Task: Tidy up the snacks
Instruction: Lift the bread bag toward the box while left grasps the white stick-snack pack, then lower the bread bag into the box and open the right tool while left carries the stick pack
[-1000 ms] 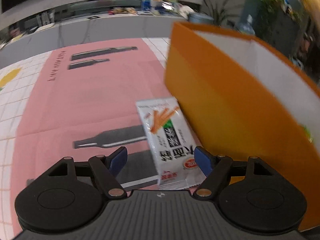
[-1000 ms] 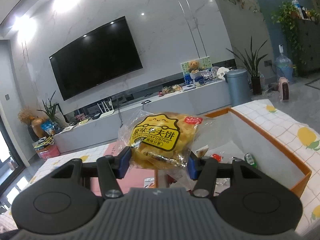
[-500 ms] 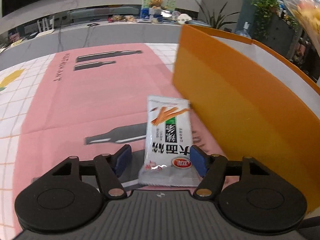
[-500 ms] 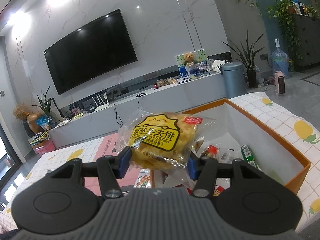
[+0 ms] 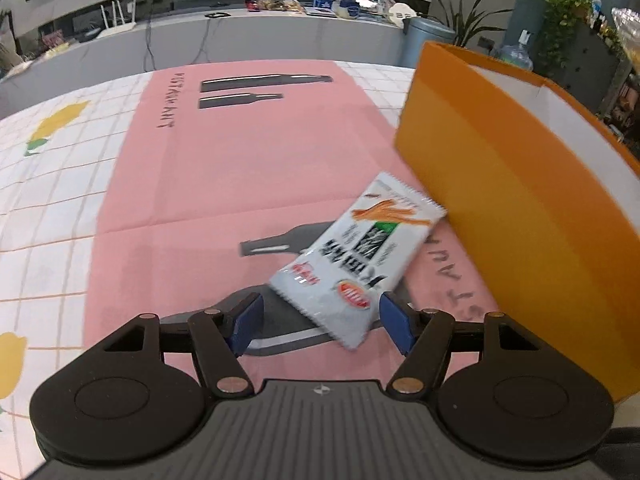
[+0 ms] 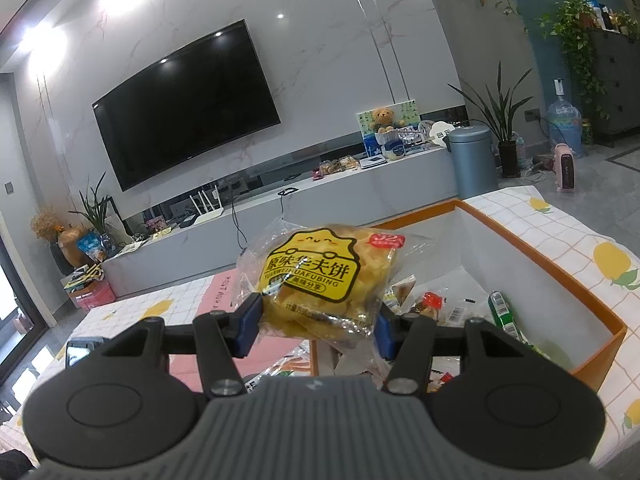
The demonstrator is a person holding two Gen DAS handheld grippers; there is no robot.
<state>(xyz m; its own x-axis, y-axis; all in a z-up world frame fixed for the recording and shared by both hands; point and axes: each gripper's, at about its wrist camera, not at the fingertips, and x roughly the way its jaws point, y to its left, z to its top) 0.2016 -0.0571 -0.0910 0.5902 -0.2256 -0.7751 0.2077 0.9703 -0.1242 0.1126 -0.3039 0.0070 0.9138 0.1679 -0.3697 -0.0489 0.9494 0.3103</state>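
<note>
A white snack packet with orange sticks printed on it (image 5: pixel 356 252) lies flat on the pink mat (image 5: pixel 240 184), its far corner touching the orange box (image 5: pixel 500 184). My left gripper (image 5: pixel 322 322) is open, with the packet's near end between its blue fingertips. My right gripper (image 6: pixel 316 322) is shut on a yellow waffle bag (image 6: pixel 316 280) and holds it up in the air, left of and above the open orange box (image 6: pixel 552 276), which holds several snacks (image 6: pixel 432 304).
The mat lies on a white checked tablecloth with lemon prints (image 5: pixel 48 200). The box's tall wall stands close on the left gripper's right side. A TV unit (image 6: pixel 320 208) and a grey bin (image 6: pixel 474 160) stand beyond the table.
The left gripper has pulled back and turned, so the white packet now lies slanted towards the box. The right gripper has stayed raised with the waffle bag.
</note>
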